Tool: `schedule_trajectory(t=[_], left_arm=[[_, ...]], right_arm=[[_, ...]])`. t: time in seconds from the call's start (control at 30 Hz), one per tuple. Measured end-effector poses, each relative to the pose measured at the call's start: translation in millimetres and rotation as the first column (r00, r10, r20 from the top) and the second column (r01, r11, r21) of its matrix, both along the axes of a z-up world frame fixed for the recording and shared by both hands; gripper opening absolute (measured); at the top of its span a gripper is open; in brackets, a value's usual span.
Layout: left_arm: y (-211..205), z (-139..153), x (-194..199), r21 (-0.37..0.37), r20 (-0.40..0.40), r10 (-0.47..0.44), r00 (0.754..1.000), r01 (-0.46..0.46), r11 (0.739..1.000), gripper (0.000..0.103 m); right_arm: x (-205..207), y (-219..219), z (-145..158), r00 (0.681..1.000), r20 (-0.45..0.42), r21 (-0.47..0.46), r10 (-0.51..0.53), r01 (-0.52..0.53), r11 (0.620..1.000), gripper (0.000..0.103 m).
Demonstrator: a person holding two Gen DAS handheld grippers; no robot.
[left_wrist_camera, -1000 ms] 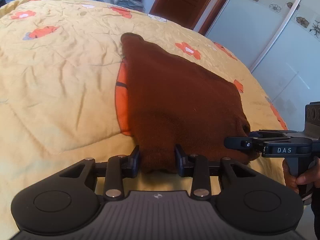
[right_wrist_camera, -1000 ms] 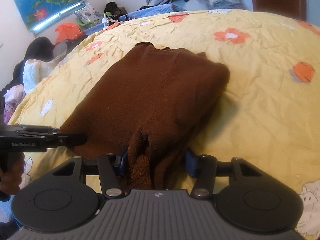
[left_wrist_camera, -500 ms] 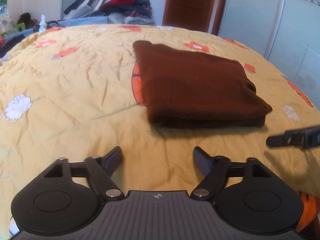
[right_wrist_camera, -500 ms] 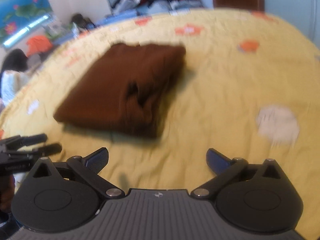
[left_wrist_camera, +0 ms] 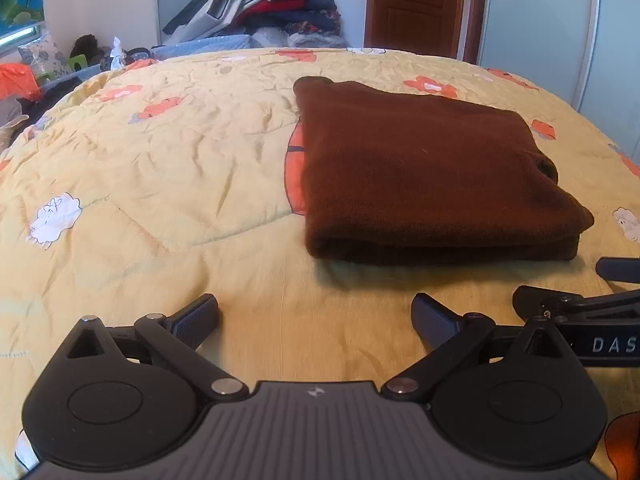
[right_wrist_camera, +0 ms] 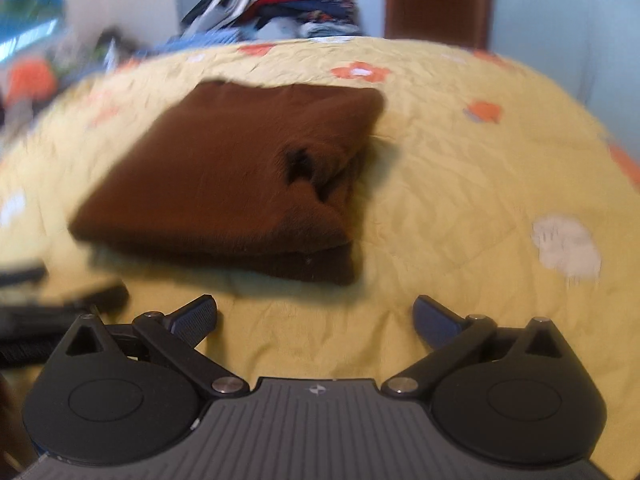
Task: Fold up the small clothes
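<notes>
- Brown garment: knitted, folded into a thick rectangular pad of several layers, lying flat on the bed. Its folded edge faces both grippers. A dark opening shows on the upper layer toward its right side, clearest in the right wrist view, though that view is blurred.
- Yellow quilt: covers the bed, creased, printed with orange flowers and white sheep. The garment rests on it, partly covering an orange print at its left edge.
- Left gripper: fingers spread wide, nothing between them. It hangs over bare quilt, short of the garment's near edge and not touching it.
- Right gripper: fingers likewise spread wide and empty, over bare quilt near the garment's front corner, apart from it. Its tips also enter the left wrist view at the right edge, beside the left gripper.
- Pile of clothes: dark, red, grey and white items heaped beyond the far side of the bed, against the wall.
- Wooden door: brown, panelled, behind the bed on the right.
- Sliding wardrobe panel: pale, beside the door.
</notes>
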State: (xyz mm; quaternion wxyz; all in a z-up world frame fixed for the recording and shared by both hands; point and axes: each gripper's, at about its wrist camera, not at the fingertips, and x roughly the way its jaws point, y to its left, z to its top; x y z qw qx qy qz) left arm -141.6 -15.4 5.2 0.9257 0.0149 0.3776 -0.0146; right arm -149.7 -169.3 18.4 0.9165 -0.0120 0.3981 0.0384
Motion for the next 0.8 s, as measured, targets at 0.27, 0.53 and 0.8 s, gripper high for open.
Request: schedule_trajectory(t=[0.27,0.53,0.8], left_arm=[[-1.8,0.5,2.0,0.002,-0.007,0.011,1.000,-0.011,1.000,0.103],[-2.1,0.6,2.5,-0.001,-0.016,0.012,1.000,-0.012,1.000,0.103],[-1.6,1.9,5.6,-0.005,-0.040,0.015,0.999,-0.015,1.000,0.103]], right_arm=[[3.2,0.8,-4.2,0.997,0.062,0.010,-0.053,0.053,0.999,0.103],[4.3,0.9,-5.3,0.996,0.066,0.011,-0.061,0.060,0.998,0.103],[3.9,0.6,-4.2,0.997,0.055,0.014,-0.061,0.060,0.998,0.103]])
